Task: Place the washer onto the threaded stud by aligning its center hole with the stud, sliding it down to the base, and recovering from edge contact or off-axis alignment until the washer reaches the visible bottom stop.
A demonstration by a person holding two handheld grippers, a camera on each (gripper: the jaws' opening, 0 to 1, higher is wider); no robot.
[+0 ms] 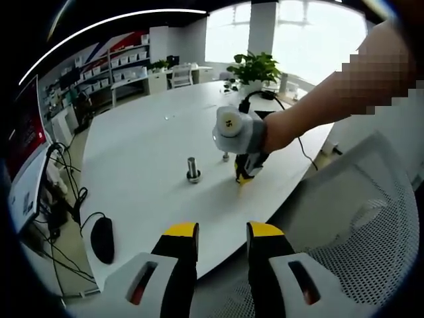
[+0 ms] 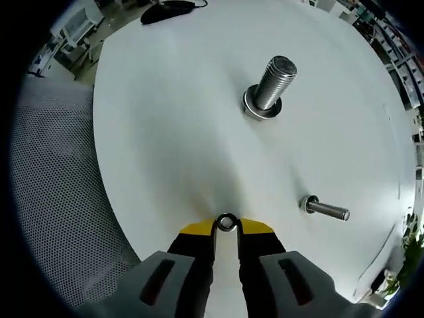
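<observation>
Two yellow-tipped jaws of my right gripper [image 2: 226, 228] pinch the small steel ring washer [image 2: 226, 222]; the large threaded steel stud [image 2: 271, 85] ahead awaits it.

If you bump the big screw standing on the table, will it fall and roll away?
Probably not easily: the big threaded stud stands upright on a wide flat base. A hard knock might tip it; being round, it could then roll on the smooth white table.

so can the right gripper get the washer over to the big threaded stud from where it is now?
Probably yes. The right gripper already pinches the washer, and the table between it and the big threaded stud lies bare. The thin stud stands off to the side.
</observation>
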